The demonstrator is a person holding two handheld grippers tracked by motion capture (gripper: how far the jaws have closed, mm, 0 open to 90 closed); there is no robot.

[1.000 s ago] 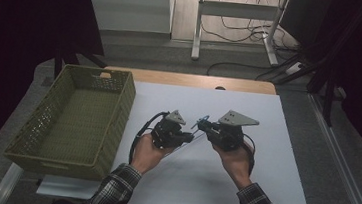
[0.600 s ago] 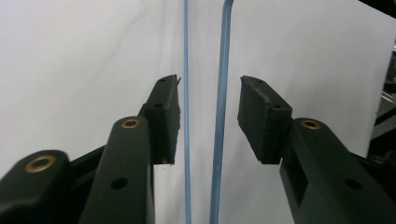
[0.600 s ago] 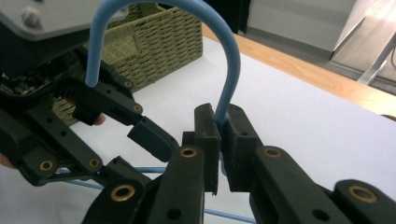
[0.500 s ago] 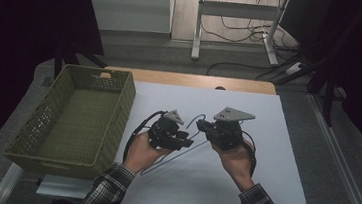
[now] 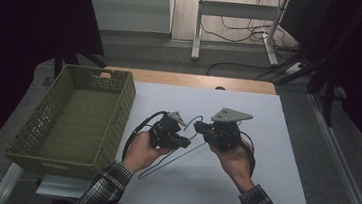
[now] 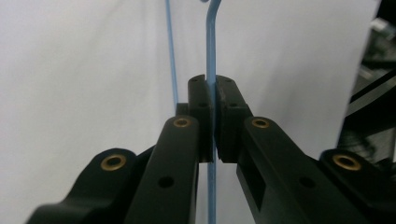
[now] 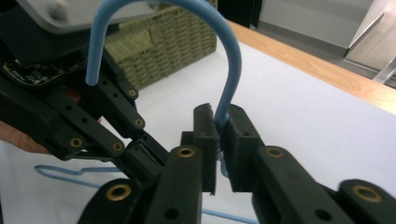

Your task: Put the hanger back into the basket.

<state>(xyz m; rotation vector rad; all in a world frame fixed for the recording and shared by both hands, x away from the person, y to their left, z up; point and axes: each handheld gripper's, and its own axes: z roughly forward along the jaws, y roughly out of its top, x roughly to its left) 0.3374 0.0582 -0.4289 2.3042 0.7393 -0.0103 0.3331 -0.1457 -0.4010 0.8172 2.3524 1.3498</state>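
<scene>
A thin blue wire hanger (image 5: pixel 164 164) is held above the white table between both grippers. My left gripper (image 5: pixel 185 143) is shut on a straight run of the hanger's wire (image 6: pixel 211 42), which passes between its pads. My right gripper (image 5: pixel 198 129) is shut on the hanger's neck just below the curved hook (image 7: pixel 229 51). In the right gripper view, the left gripper (image 7: pixel 93 121) sits close by at the left, with the hanger's lower wire (image 7: pixel 70 173) beneath it. The two grippers' tips nearly meet.
An olive woven basket (image 5: pixel 74 117) stands with nothing in it at the table's left, close to the left hand; its wall (image 7: pixel 163 42) is seen behind the hook. A wooden strip (image 5: pixel 191 80) runs along the far edge. The white sheet (image 5: pixel 284 157) stretches out to the right.
Both grippers have drifted slightly left while keeping hold of the hanger. The hanger's body now reaches farther down towards the person.
</scene>
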